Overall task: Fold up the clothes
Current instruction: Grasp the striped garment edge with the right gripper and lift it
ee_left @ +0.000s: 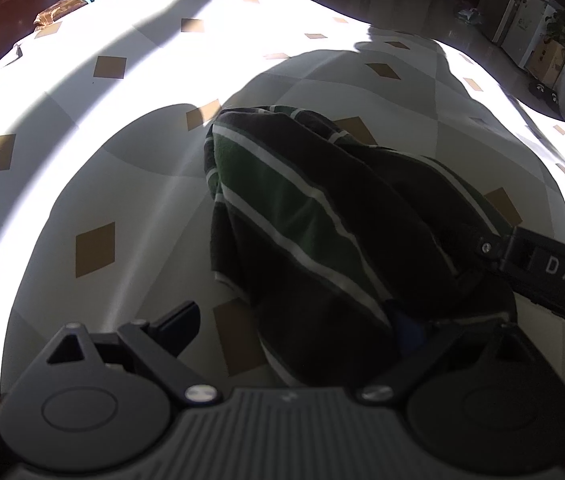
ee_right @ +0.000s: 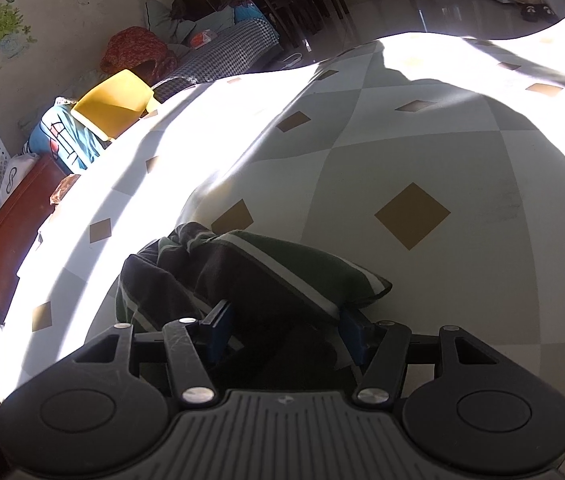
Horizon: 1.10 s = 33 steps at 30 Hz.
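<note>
Left wrist view: the garment [ee_left: 322, 232], dark with green and white stripes, lies bunched on the tabletop [ee_left: 114, 152], which carries a white and grey diamond-pattern cover with tan squares. The heap fills the centre of the view and runs from 12 o'clock down to 6 o'clock, where it reaches the left hand-held gripper [ee_left: 298, 332]. This gripper's left finger [ee_left: 182, 320] stands clear of the cloth at 8 o'clock. Its right finger is covered by fabric. The jaws stand apart; no clamp on the cloth is visible. The right hand-held gripper [ee_left: 494, 248] enters at 3 o'clock, its tip at the garment's right edge.

Right wrist view: the same garment [ee_right: 266, 276] lies at 6 o'clock of the view, one folded corner pointing toward 3 o'clock. The right hand-held gripper [ee_right: 282, 332] has blue pads [ee_right: 218, 332] set wide apart, with a slack fold of cloth lying between them. The pads do not press on it. A yellow chair [ee_right: 118, 100] stands beyond the tabletop [ee_right: 422, 152] at 10 o'clock. Strong sunlight crosses the cover in bands.
</note>
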### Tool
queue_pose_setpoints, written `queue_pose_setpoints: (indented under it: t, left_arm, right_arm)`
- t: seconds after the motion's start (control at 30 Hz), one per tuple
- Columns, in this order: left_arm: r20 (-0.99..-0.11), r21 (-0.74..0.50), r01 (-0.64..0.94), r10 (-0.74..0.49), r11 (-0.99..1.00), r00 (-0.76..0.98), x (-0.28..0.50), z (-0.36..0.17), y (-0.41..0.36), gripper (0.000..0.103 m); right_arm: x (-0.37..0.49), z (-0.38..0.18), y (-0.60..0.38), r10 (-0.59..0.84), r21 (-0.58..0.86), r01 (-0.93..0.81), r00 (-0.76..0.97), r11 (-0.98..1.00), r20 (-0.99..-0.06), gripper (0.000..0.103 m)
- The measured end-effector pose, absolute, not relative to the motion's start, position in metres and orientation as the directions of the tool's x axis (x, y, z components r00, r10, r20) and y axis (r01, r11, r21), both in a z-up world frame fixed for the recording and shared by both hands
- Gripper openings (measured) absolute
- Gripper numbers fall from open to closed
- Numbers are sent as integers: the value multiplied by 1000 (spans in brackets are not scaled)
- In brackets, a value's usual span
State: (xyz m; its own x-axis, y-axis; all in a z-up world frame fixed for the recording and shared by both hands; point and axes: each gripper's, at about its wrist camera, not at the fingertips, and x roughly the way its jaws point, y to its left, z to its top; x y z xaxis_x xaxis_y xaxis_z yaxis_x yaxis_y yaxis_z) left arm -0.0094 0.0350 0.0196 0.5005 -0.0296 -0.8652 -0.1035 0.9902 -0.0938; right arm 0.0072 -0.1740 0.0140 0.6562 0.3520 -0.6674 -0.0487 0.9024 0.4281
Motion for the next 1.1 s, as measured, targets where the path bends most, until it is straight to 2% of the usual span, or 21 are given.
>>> queue_pose_setpoints:
  t: [0.03,0.07,0.13,0.27,0.37,0.43,1.1]
  left_arm:
    - [-865,-92,-102,-28,990,502,-10,19,35,97]
    - [-864,-90,-101,-27,991,503,-10,20,34,97]
    - [-862,-92,-98,-30,991,506,-11,20,33,95]
    - [-856,-108,-82,-51,991,515,-12,24,29,81]
    - [-851,-120,-70,-67,990,522,-14,27,28,72]
    - [-845,-128,-62,-76,990,529,-15,31,27,69]
    - [-782,-194,31,-173,981,598,-33,59,22,69]
  right_arm:
    - [8,13,-174,353,433,-45,658,900,-665,55]
    - [8,12,-173,353,435,-43,658,899,-665,45]
    - [8,12,-172,353,433,-44,657,900,-666,32]
    - [4,17,-171,370,441,-68,664,895,-649,19]
    - [-2,26,-170,374,435,-89,681,896,-629,18]
    - [-7,32,-170,379,437,-101,691,894,-615,17]
    - [-54,94,-216,406,522,-133,794,842,-453,14]
